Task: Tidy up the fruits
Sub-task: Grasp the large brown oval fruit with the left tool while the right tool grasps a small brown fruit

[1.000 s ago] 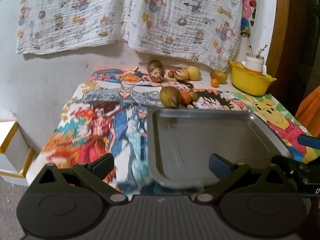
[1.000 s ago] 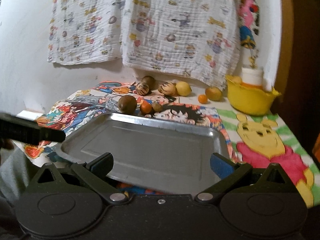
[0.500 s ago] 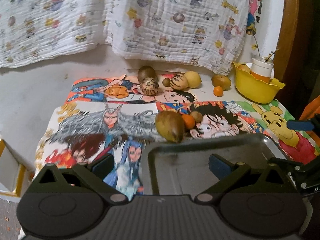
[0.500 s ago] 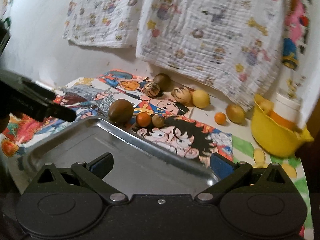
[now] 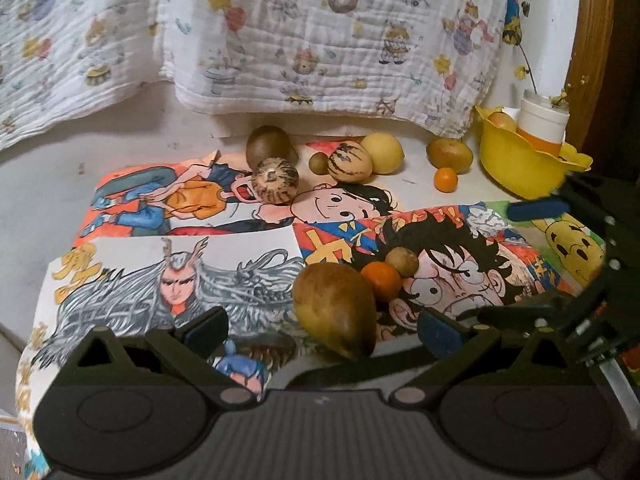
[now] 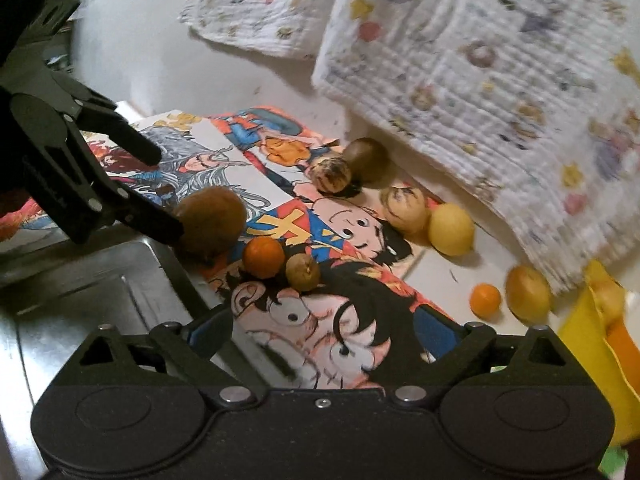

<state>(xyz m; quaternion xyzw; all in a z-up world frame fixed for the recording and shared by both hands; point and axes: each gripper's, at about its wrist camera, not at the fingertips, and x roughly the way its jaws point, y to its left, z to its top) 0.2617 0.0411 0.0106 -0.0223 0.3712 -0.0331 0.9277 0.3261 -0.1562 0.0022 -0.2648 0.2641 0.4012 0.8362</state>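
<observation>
Counter (image 5: 48, 184) spread with cartoon drawings and loose fruit

Bright cartoon drawings (image 5: 192, 280) cover most of the white counter. Low in the frame's middle, a large brown fruit (image 5: 335, 312) lies beside the metal tray (image 6: 80, 300), with a small orange (image 5: 382, 283) and a small brown fruit (image 5: 402, 261) touching just to its right. Toward the upper middle sit a dark round fruit (image 5: 267, 145), two striped fruits (image 5: 275, 180) (image 5: 349, 161) with a tiny brown one (image 5: 319, 162) between them, and a yellow fruit (image 5: 382, 152). Further right lie a brownish fruit (image 5: 449, 153) and another small orange (image 5: 445, 179), then a yellow bowl (image 5: 516, 168) at the right edge.
</observation>
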